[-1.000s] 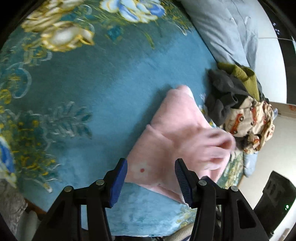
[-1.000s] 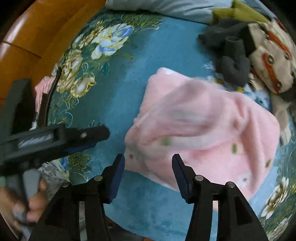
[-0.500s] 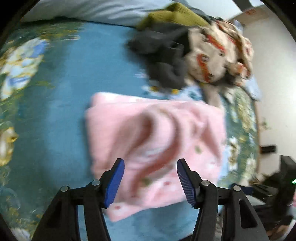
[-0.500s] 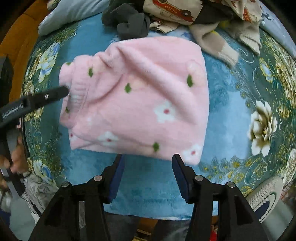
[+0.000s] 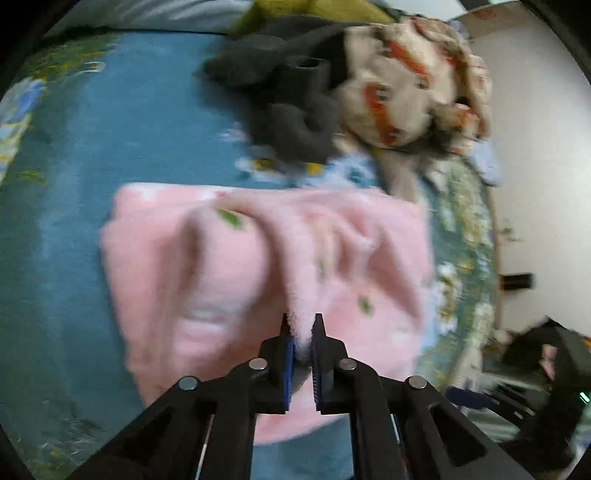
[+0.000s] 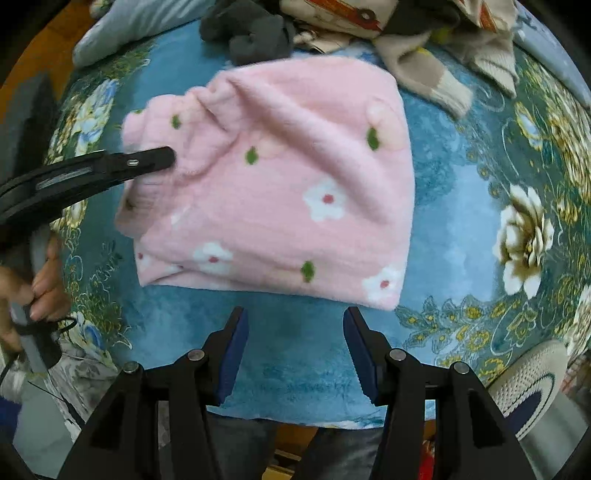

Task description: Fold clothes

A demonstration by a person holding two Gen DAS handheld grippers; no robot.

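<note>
A pink fleece garment point(image 6: 280, 192) with white flowers and green dots lies folded on the blue floral bedspread point(image 6: 461, 229). In the left wrist view the same pink garment point(image 5: 229, 266) fills the middle, blurred. My left gripper point(image 5: 302, 328) is shut on a raised ridge of the pink fleece; from the right wrist view the left gripper point(image 6: 168, 157) touches the garment's left edge. My right gripper point(image 6: 293, 325) stands open just short of the garment's near edge, nothing between its fingers.
A pile of unfolded clothes sits beyond the pink garment: a dark grey piece point(image 6: 251, 33) and a beige print with red cars point(image 5: 406, 88). A grey pillow point(image 6: 125, 29) lies at the back left. A hand point(image 6: 40, 280) holds the left tool. A shoe point(image 6: 535, 376) shows at lower right.
My left gripper has closed from open onto a ridge of the pink fleece. The right gripper stays open near the garment's front edge with barely any shift.
</note>
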